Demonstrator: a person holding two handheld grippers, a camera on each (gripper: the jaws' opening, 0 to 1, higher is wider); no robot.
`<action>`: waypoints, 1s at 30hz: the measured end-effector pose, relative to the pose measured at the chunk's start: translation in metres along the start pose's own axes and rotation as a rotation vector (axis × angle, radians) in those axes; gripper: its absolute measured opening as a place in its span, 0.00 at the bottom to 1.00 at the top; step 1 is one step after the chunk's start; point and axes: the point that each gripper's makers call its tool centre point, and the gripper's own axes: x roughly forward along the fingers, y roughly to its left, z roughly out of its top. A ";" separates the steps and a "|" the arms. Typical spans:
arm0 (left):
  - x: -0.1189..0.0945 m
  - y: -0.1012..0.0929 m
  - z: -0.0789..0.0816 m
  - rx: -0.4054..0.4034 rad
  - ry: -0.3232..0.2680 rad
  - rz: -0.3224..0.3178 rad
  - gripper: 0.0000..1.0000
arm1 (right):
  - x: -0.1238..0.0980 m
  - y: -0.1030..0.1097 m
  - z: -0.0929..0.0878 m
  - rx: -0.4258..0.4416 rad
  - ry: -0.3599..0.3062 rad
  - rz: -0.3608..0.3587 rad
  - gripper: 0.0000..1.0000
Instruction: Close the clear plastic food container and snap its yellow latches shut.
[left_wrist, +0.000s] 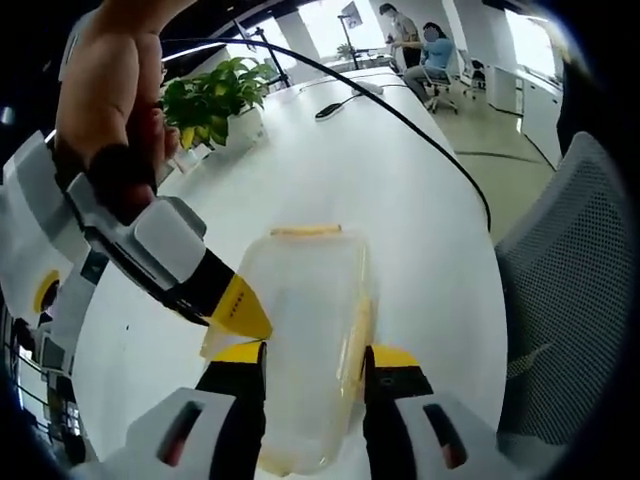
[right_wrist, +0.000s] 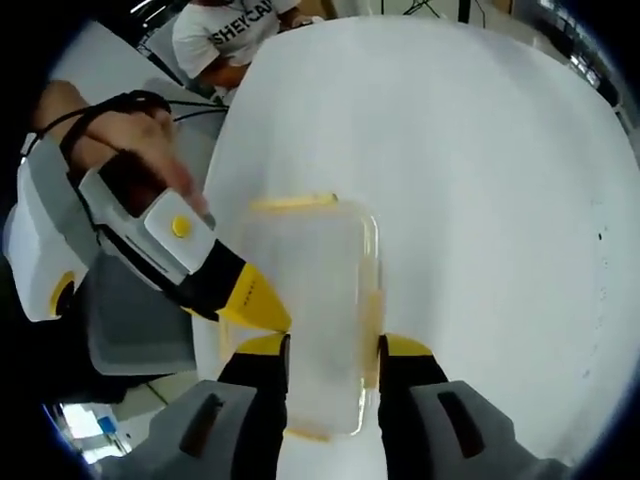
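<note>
Clear plastic container (left_wrist: 310, 330) lengthwise between each gripper's clasping fingers (left_wrist: 245, 375), on white table (left_wrist: 400, 190).

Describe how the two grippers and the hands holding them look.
The left gripper and right gripper look alike: black jaws with yellow tips on white-grey bodies with dark slots. Seen from the side, each is a white housing tapering to a black neck and yellow tip; one bears a round yellow button. A black strap wraps each hand, and a black cable trails away.
</note>
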 end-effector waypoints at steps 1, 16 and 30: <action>0.000 0.001 0.000 0.000 0.000 0.000 0.33 | 0.000 0.000 -0.001 0.001 0.002 -0.002 0.32; 0.000 -0.007 0.005 -0.054 0.001 -0.088 0.39 | -0.004 0.001 -0.002 -0.010 -0.020 -0.069 0.33; -0.006 -0.018 0.003 -0.119 0.059 -0.169 0.70 | -0.012 -0.012 -0.002 -0.061 -0.129 -0.210 0.54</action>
